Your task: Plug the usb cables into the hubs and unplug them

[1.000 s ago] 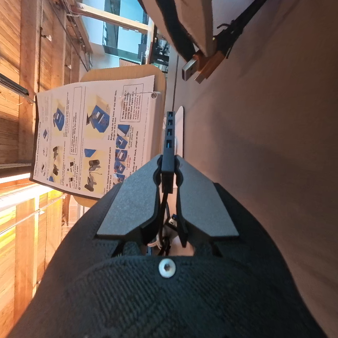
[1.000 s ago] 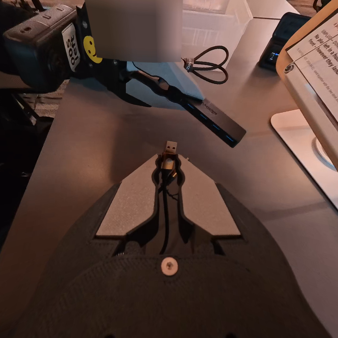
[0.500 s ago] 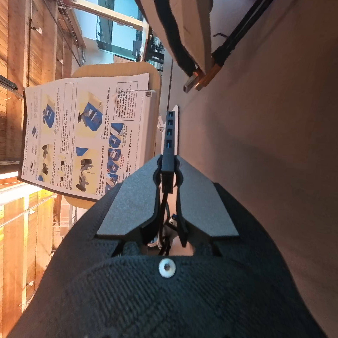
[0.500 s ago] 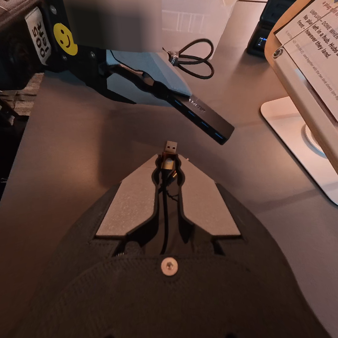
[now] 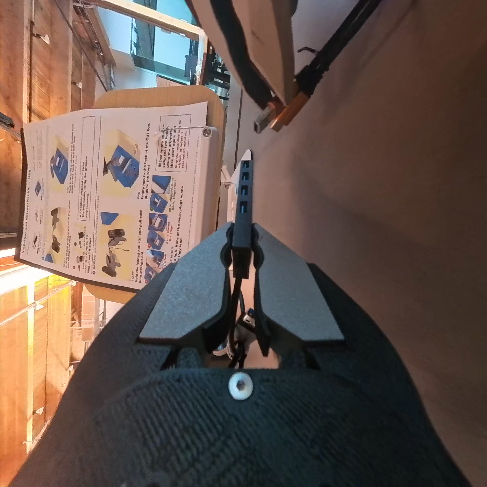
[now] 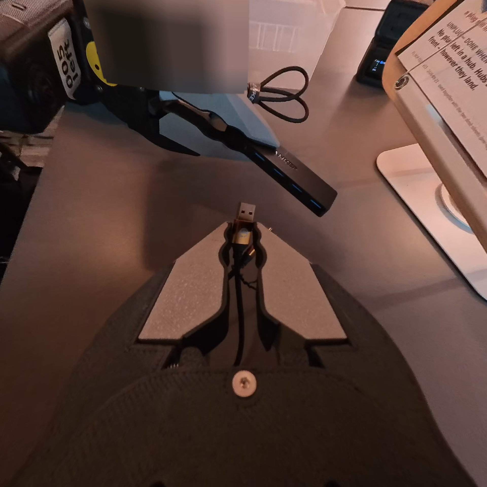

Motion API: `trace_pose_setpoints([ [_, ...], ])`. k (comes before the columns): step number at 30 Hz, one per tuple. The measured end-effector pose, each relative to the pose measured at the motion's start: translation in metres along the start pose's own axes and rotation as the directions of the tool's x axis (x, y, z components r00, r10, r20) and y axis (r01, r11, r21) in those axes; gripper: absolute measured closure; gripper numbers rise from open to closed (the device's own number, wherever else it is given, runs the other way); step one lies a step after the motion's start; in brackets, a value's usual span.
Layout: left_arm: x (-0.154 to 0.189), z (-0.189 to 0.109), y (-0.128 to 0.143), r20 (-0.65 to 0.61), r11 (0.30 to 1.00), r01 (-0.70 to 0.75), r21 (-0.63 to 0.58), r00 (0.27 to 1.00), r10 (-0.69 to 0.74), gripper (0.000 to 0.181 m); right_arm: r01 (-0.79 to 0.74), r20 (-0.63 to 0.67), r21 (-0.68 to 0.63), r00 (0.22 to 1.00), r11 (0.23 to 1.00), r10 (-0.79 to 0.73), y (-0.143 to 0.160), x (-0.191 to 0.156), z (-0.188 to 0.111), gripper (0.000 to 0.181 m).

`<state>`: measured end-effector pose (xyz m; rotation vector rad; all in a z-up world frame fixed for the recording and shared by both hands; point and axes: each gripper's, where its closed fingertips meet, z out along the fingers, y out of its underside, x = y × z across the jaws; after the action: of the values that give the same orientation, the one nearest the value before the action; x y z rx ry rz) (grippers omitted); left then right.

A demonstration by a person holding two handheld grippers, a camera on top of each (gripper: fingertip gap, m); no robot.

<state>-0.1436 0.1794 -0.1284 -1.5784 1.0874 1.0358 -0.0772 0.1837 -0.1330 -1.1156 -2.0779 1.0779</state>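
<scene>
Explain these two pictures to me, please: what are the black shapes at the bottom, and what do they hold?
Each picture comes from a camera mounted on a hand-held gripper, looking along its two fingers; the black shapes are those grippers. The left gripper is shut on a black USB hub with blue ports, held in the air; its view is turned sideways. The right gripper is shut on a gold USB plug, close to the hub but not in a port. On the grey table lie a coiled black cable and a white stand base.

L gripper, rolled sideways, jaws pinched tight on black hub, held aloft. R gripper level, jaws clamped on gold-collared USB plug, tip fwd, short of hub.
</scene>
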Motion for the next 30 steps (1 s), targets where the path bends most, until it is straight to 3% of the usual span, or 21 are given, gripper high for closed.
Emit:
trace_pose_setpoints([
  [5,0.001,0.001,0.0,-0.004,1.0,-0.001,0.0,1.0,0.001,0.172,0.012,0.025,-0.023,1.0,1.0,-0.012,0.003,-0.006,0.007,0.169],
  [12,-0.006,-0.001,-0.003,0.047,1.0,-0.021,0.007,0.999,0.02,0.172,-0.079,0.17,0.202,0.984,0.976,0.045,-0.035,-0.021,-0.012,0.17],
  [15,-0.013,-0.004,-0.006,0.077,1.0,-0.009,0.018,0.997,0.008,0.172,-0.075,0.164,0.232,0.986,0.97,0.037,-0.039,-0.02,-0.017,0.17],
  [22,-0.009,-0.003,-0.007,0.067,1.0,-0.02,0.018,0.998,0.019,0.172,-0.056,0.133,0.174,0.991,0.983,0.032,-0.03,-0.018,-0.009,0.17],
  [30,0.003,0.0,-0.006,0.016,0.999,-0.047,0.006,0.999,0.047,0.172,-0.065,-0.072,-0.013,0.995,0.998,0.064,0.0,0.013,0.01,0.17],
])
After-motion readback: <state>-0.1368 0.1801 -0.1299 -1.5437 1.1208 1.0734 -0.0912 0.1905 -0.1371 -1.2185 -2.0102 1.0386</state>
